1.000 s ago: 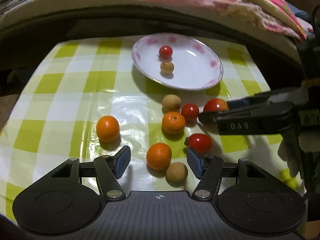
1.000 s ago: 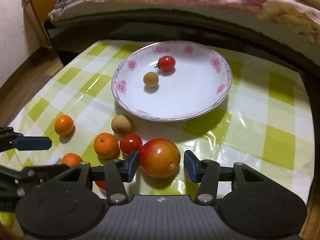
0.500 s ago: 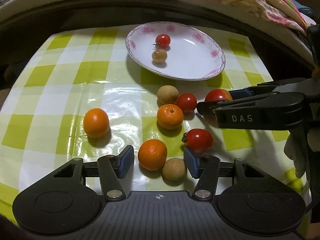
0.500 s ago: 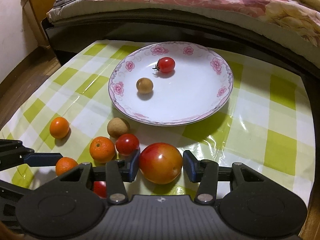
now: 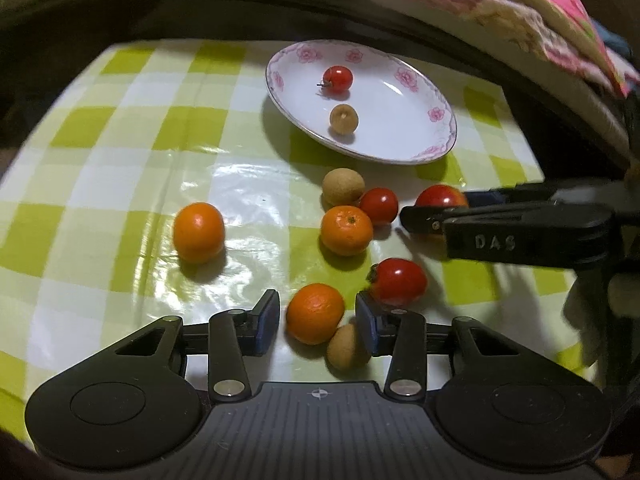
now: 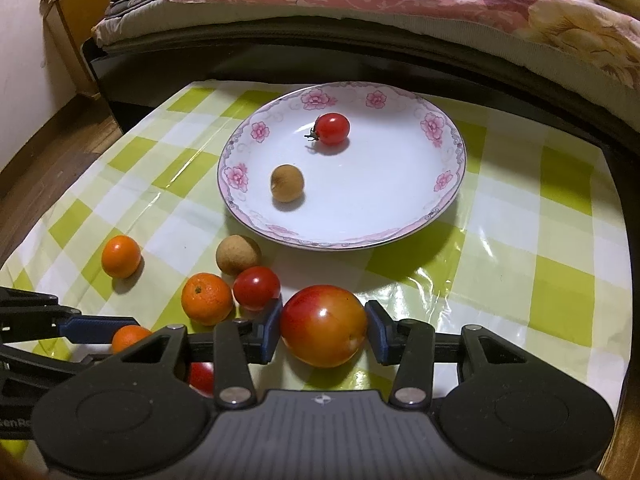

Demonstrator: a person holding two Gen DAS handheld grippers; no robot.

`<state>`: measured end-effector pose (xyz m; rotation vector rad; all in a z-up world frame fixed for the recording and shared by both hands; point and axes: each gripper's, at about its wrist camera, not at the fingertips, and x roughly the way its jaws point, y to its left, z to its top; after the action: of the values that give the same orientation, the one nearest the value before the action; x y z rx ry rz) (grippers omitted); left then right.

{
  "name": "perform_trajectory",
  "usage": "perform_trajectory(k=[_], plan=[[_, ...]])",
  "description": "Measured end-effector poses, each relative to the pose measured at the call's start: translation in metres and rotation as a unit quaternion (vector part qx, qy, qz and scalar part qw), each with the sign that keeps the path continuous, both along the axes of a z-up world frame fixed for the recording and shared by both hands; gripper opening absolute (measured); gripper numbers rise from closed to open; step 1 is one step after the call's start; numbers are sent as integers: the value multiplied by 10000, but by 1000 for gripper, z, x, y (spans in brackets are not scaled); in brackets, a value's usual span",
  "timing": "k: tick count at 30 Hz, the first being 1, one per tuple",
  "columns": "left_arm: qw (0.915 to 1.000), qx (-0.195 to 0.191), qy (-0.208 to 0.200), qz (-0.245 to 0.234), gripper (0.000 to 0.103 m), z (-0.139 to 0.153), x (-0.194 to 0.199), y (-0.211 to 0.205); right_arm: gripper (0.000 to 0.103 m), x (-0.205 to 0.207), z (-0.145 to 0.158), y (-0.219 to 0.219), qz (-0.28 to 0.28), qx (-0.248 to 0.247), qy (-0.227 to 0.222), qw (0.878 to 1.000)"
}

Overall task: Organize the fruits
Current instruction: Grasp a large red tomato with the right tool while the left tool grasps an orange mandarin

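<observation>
Left gripper (image 5: 317,322) narrowed since 1 second ago, closing around orange (image 5: 315,313), pads not touching; right gripper (image 6: 323,332) closing onto large tomato (image 6: 323,325); 2 pickups imminent.

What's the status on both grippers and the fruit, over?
Left gripper closing around an orange, fingers not yet touching. Right gripper closing on the big red fruit. A longan touches that orange, close by the right finger.

A white plate (image 6: 436,216) rimmed with pink flowers sits on a green-and-white checked tablecloth (image 6: 520,248) among orange mandarins (image 5: 198,232), red tomatoes (image 5: 398,281) and tan-brown longans (image 5: 343,186).
</observation>
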<state>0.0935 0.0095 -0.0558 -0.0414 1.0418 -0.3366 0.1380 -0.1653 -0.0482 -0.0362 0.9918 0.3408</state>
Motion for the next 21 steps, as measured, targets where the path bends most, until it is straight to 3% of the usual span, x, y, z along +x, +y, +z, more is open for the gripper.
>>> perform_trajectory(k=[7,11,14,21], plan=[[9997,205,-108,-62,51,-2,-3,-1,47,-1,0,0,44,-26,-28,10000],[9998,184,-56,-46,39,-1,-2,1,47,-1,0,2,47,-76,-33,10000],[9999,164,7,-19,38,0,-2,3,46,-2,1,1,32,-56,-5,10000],[9984,520,-138,-193,38,-2,-5,-8,46,-2,0,2,50,-97,-5,9999]])
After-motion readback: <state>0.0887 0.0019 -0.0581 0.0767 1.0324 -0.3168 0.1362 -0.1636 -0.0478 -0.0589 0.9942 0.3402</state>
